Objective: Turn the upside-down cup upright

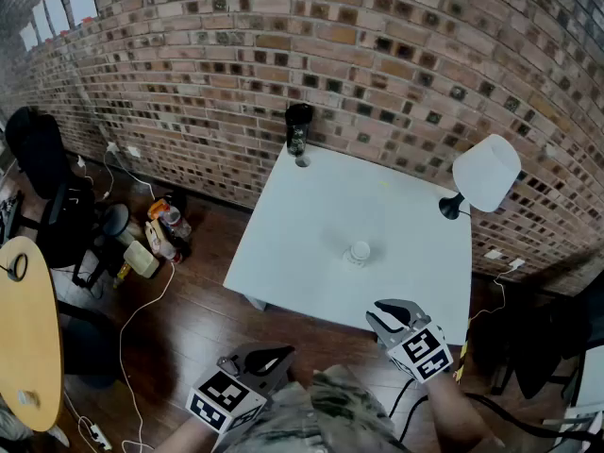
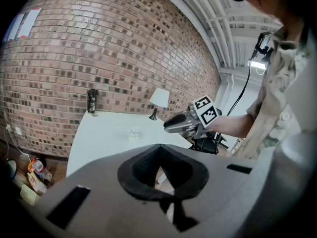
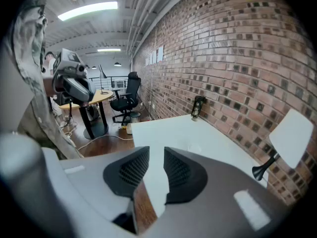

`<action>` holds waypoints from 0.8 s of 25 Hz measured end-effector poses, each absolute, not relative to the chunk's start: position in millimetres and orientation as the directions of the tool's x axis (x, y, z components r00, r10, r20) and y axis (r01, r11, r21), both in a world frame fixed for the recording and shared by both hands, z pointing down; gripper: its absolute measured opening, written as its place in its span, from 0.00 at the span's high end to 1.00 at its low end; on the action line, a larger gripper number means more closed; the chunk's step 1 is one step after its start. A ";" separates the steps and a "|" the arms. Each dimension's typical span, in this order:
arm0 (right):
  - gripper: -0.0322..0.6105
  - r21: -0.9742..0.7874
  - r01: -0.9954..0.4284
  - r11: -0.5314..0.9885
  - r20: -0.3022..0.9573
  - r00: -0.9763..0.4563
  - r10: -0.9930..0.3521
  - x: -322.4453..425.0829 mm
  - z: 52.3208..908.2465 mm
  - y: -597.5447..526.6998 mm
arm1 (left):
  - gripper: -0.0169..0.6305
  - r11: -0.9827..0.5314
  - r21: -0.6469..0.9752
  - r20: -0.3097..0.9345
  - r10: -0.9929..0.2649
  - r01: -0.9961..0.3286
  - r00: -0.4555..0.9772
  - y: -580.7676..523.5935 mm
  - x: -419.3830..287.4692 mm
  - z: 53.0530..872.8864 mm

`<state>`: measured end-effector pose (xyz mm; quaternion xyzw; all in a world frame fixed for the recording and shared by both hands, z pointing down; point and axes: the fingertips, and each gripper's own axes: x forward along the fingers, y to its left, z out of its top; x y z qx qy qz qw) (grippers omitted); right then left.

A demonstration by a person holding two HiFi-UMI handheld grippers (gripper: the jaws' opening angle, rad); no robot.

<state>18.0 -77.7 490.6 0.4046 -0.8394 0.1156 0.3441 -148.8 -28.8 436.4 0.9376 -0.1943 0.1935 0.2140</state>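
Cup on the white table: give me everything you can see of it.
The small translucent whitish cup stands alone on the white square table, a little past its middle toward the person's edge. It looks like thin plastic, with a round pale end facing up. It is too small to confirm whether that end is the closed base, though it matches an upside-down pose. It sits straight, not tipped. Only the tabletop touches it.

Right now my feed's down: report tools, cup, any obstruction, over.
Left tool and right tool shut, empty, at the table near edge. Cup mid-table, looks inverted, untouched. Nothing between; bottle and lamp stand back.
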 end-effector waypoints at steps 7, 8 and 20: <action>0.71 0.209 -0.643 0.736 0.780 -0.344 -0.522 18.5 532.3 -192.9 | 0.96 -0.810 0.327 0.446 -0.322 -0.487 0.835 -110.1 -171.5 437.9; 0.68 0.220 -0.617 0.756 0.799 -0.330 -0.502 20.3 537.4 -203.9 | 0.96 -0.799 0.328 0.437 -0.345 -0.504 0.831 -119.3 -173.5 437.3; 0.50 0.092 -0.268 0.959 0.970 -0.193 -0.147 43.3 621.3 -256.9 | 0.96 -0.696 0.334 0.432 -0.486 -0.635 0.760 -150.4 -166.3 437.0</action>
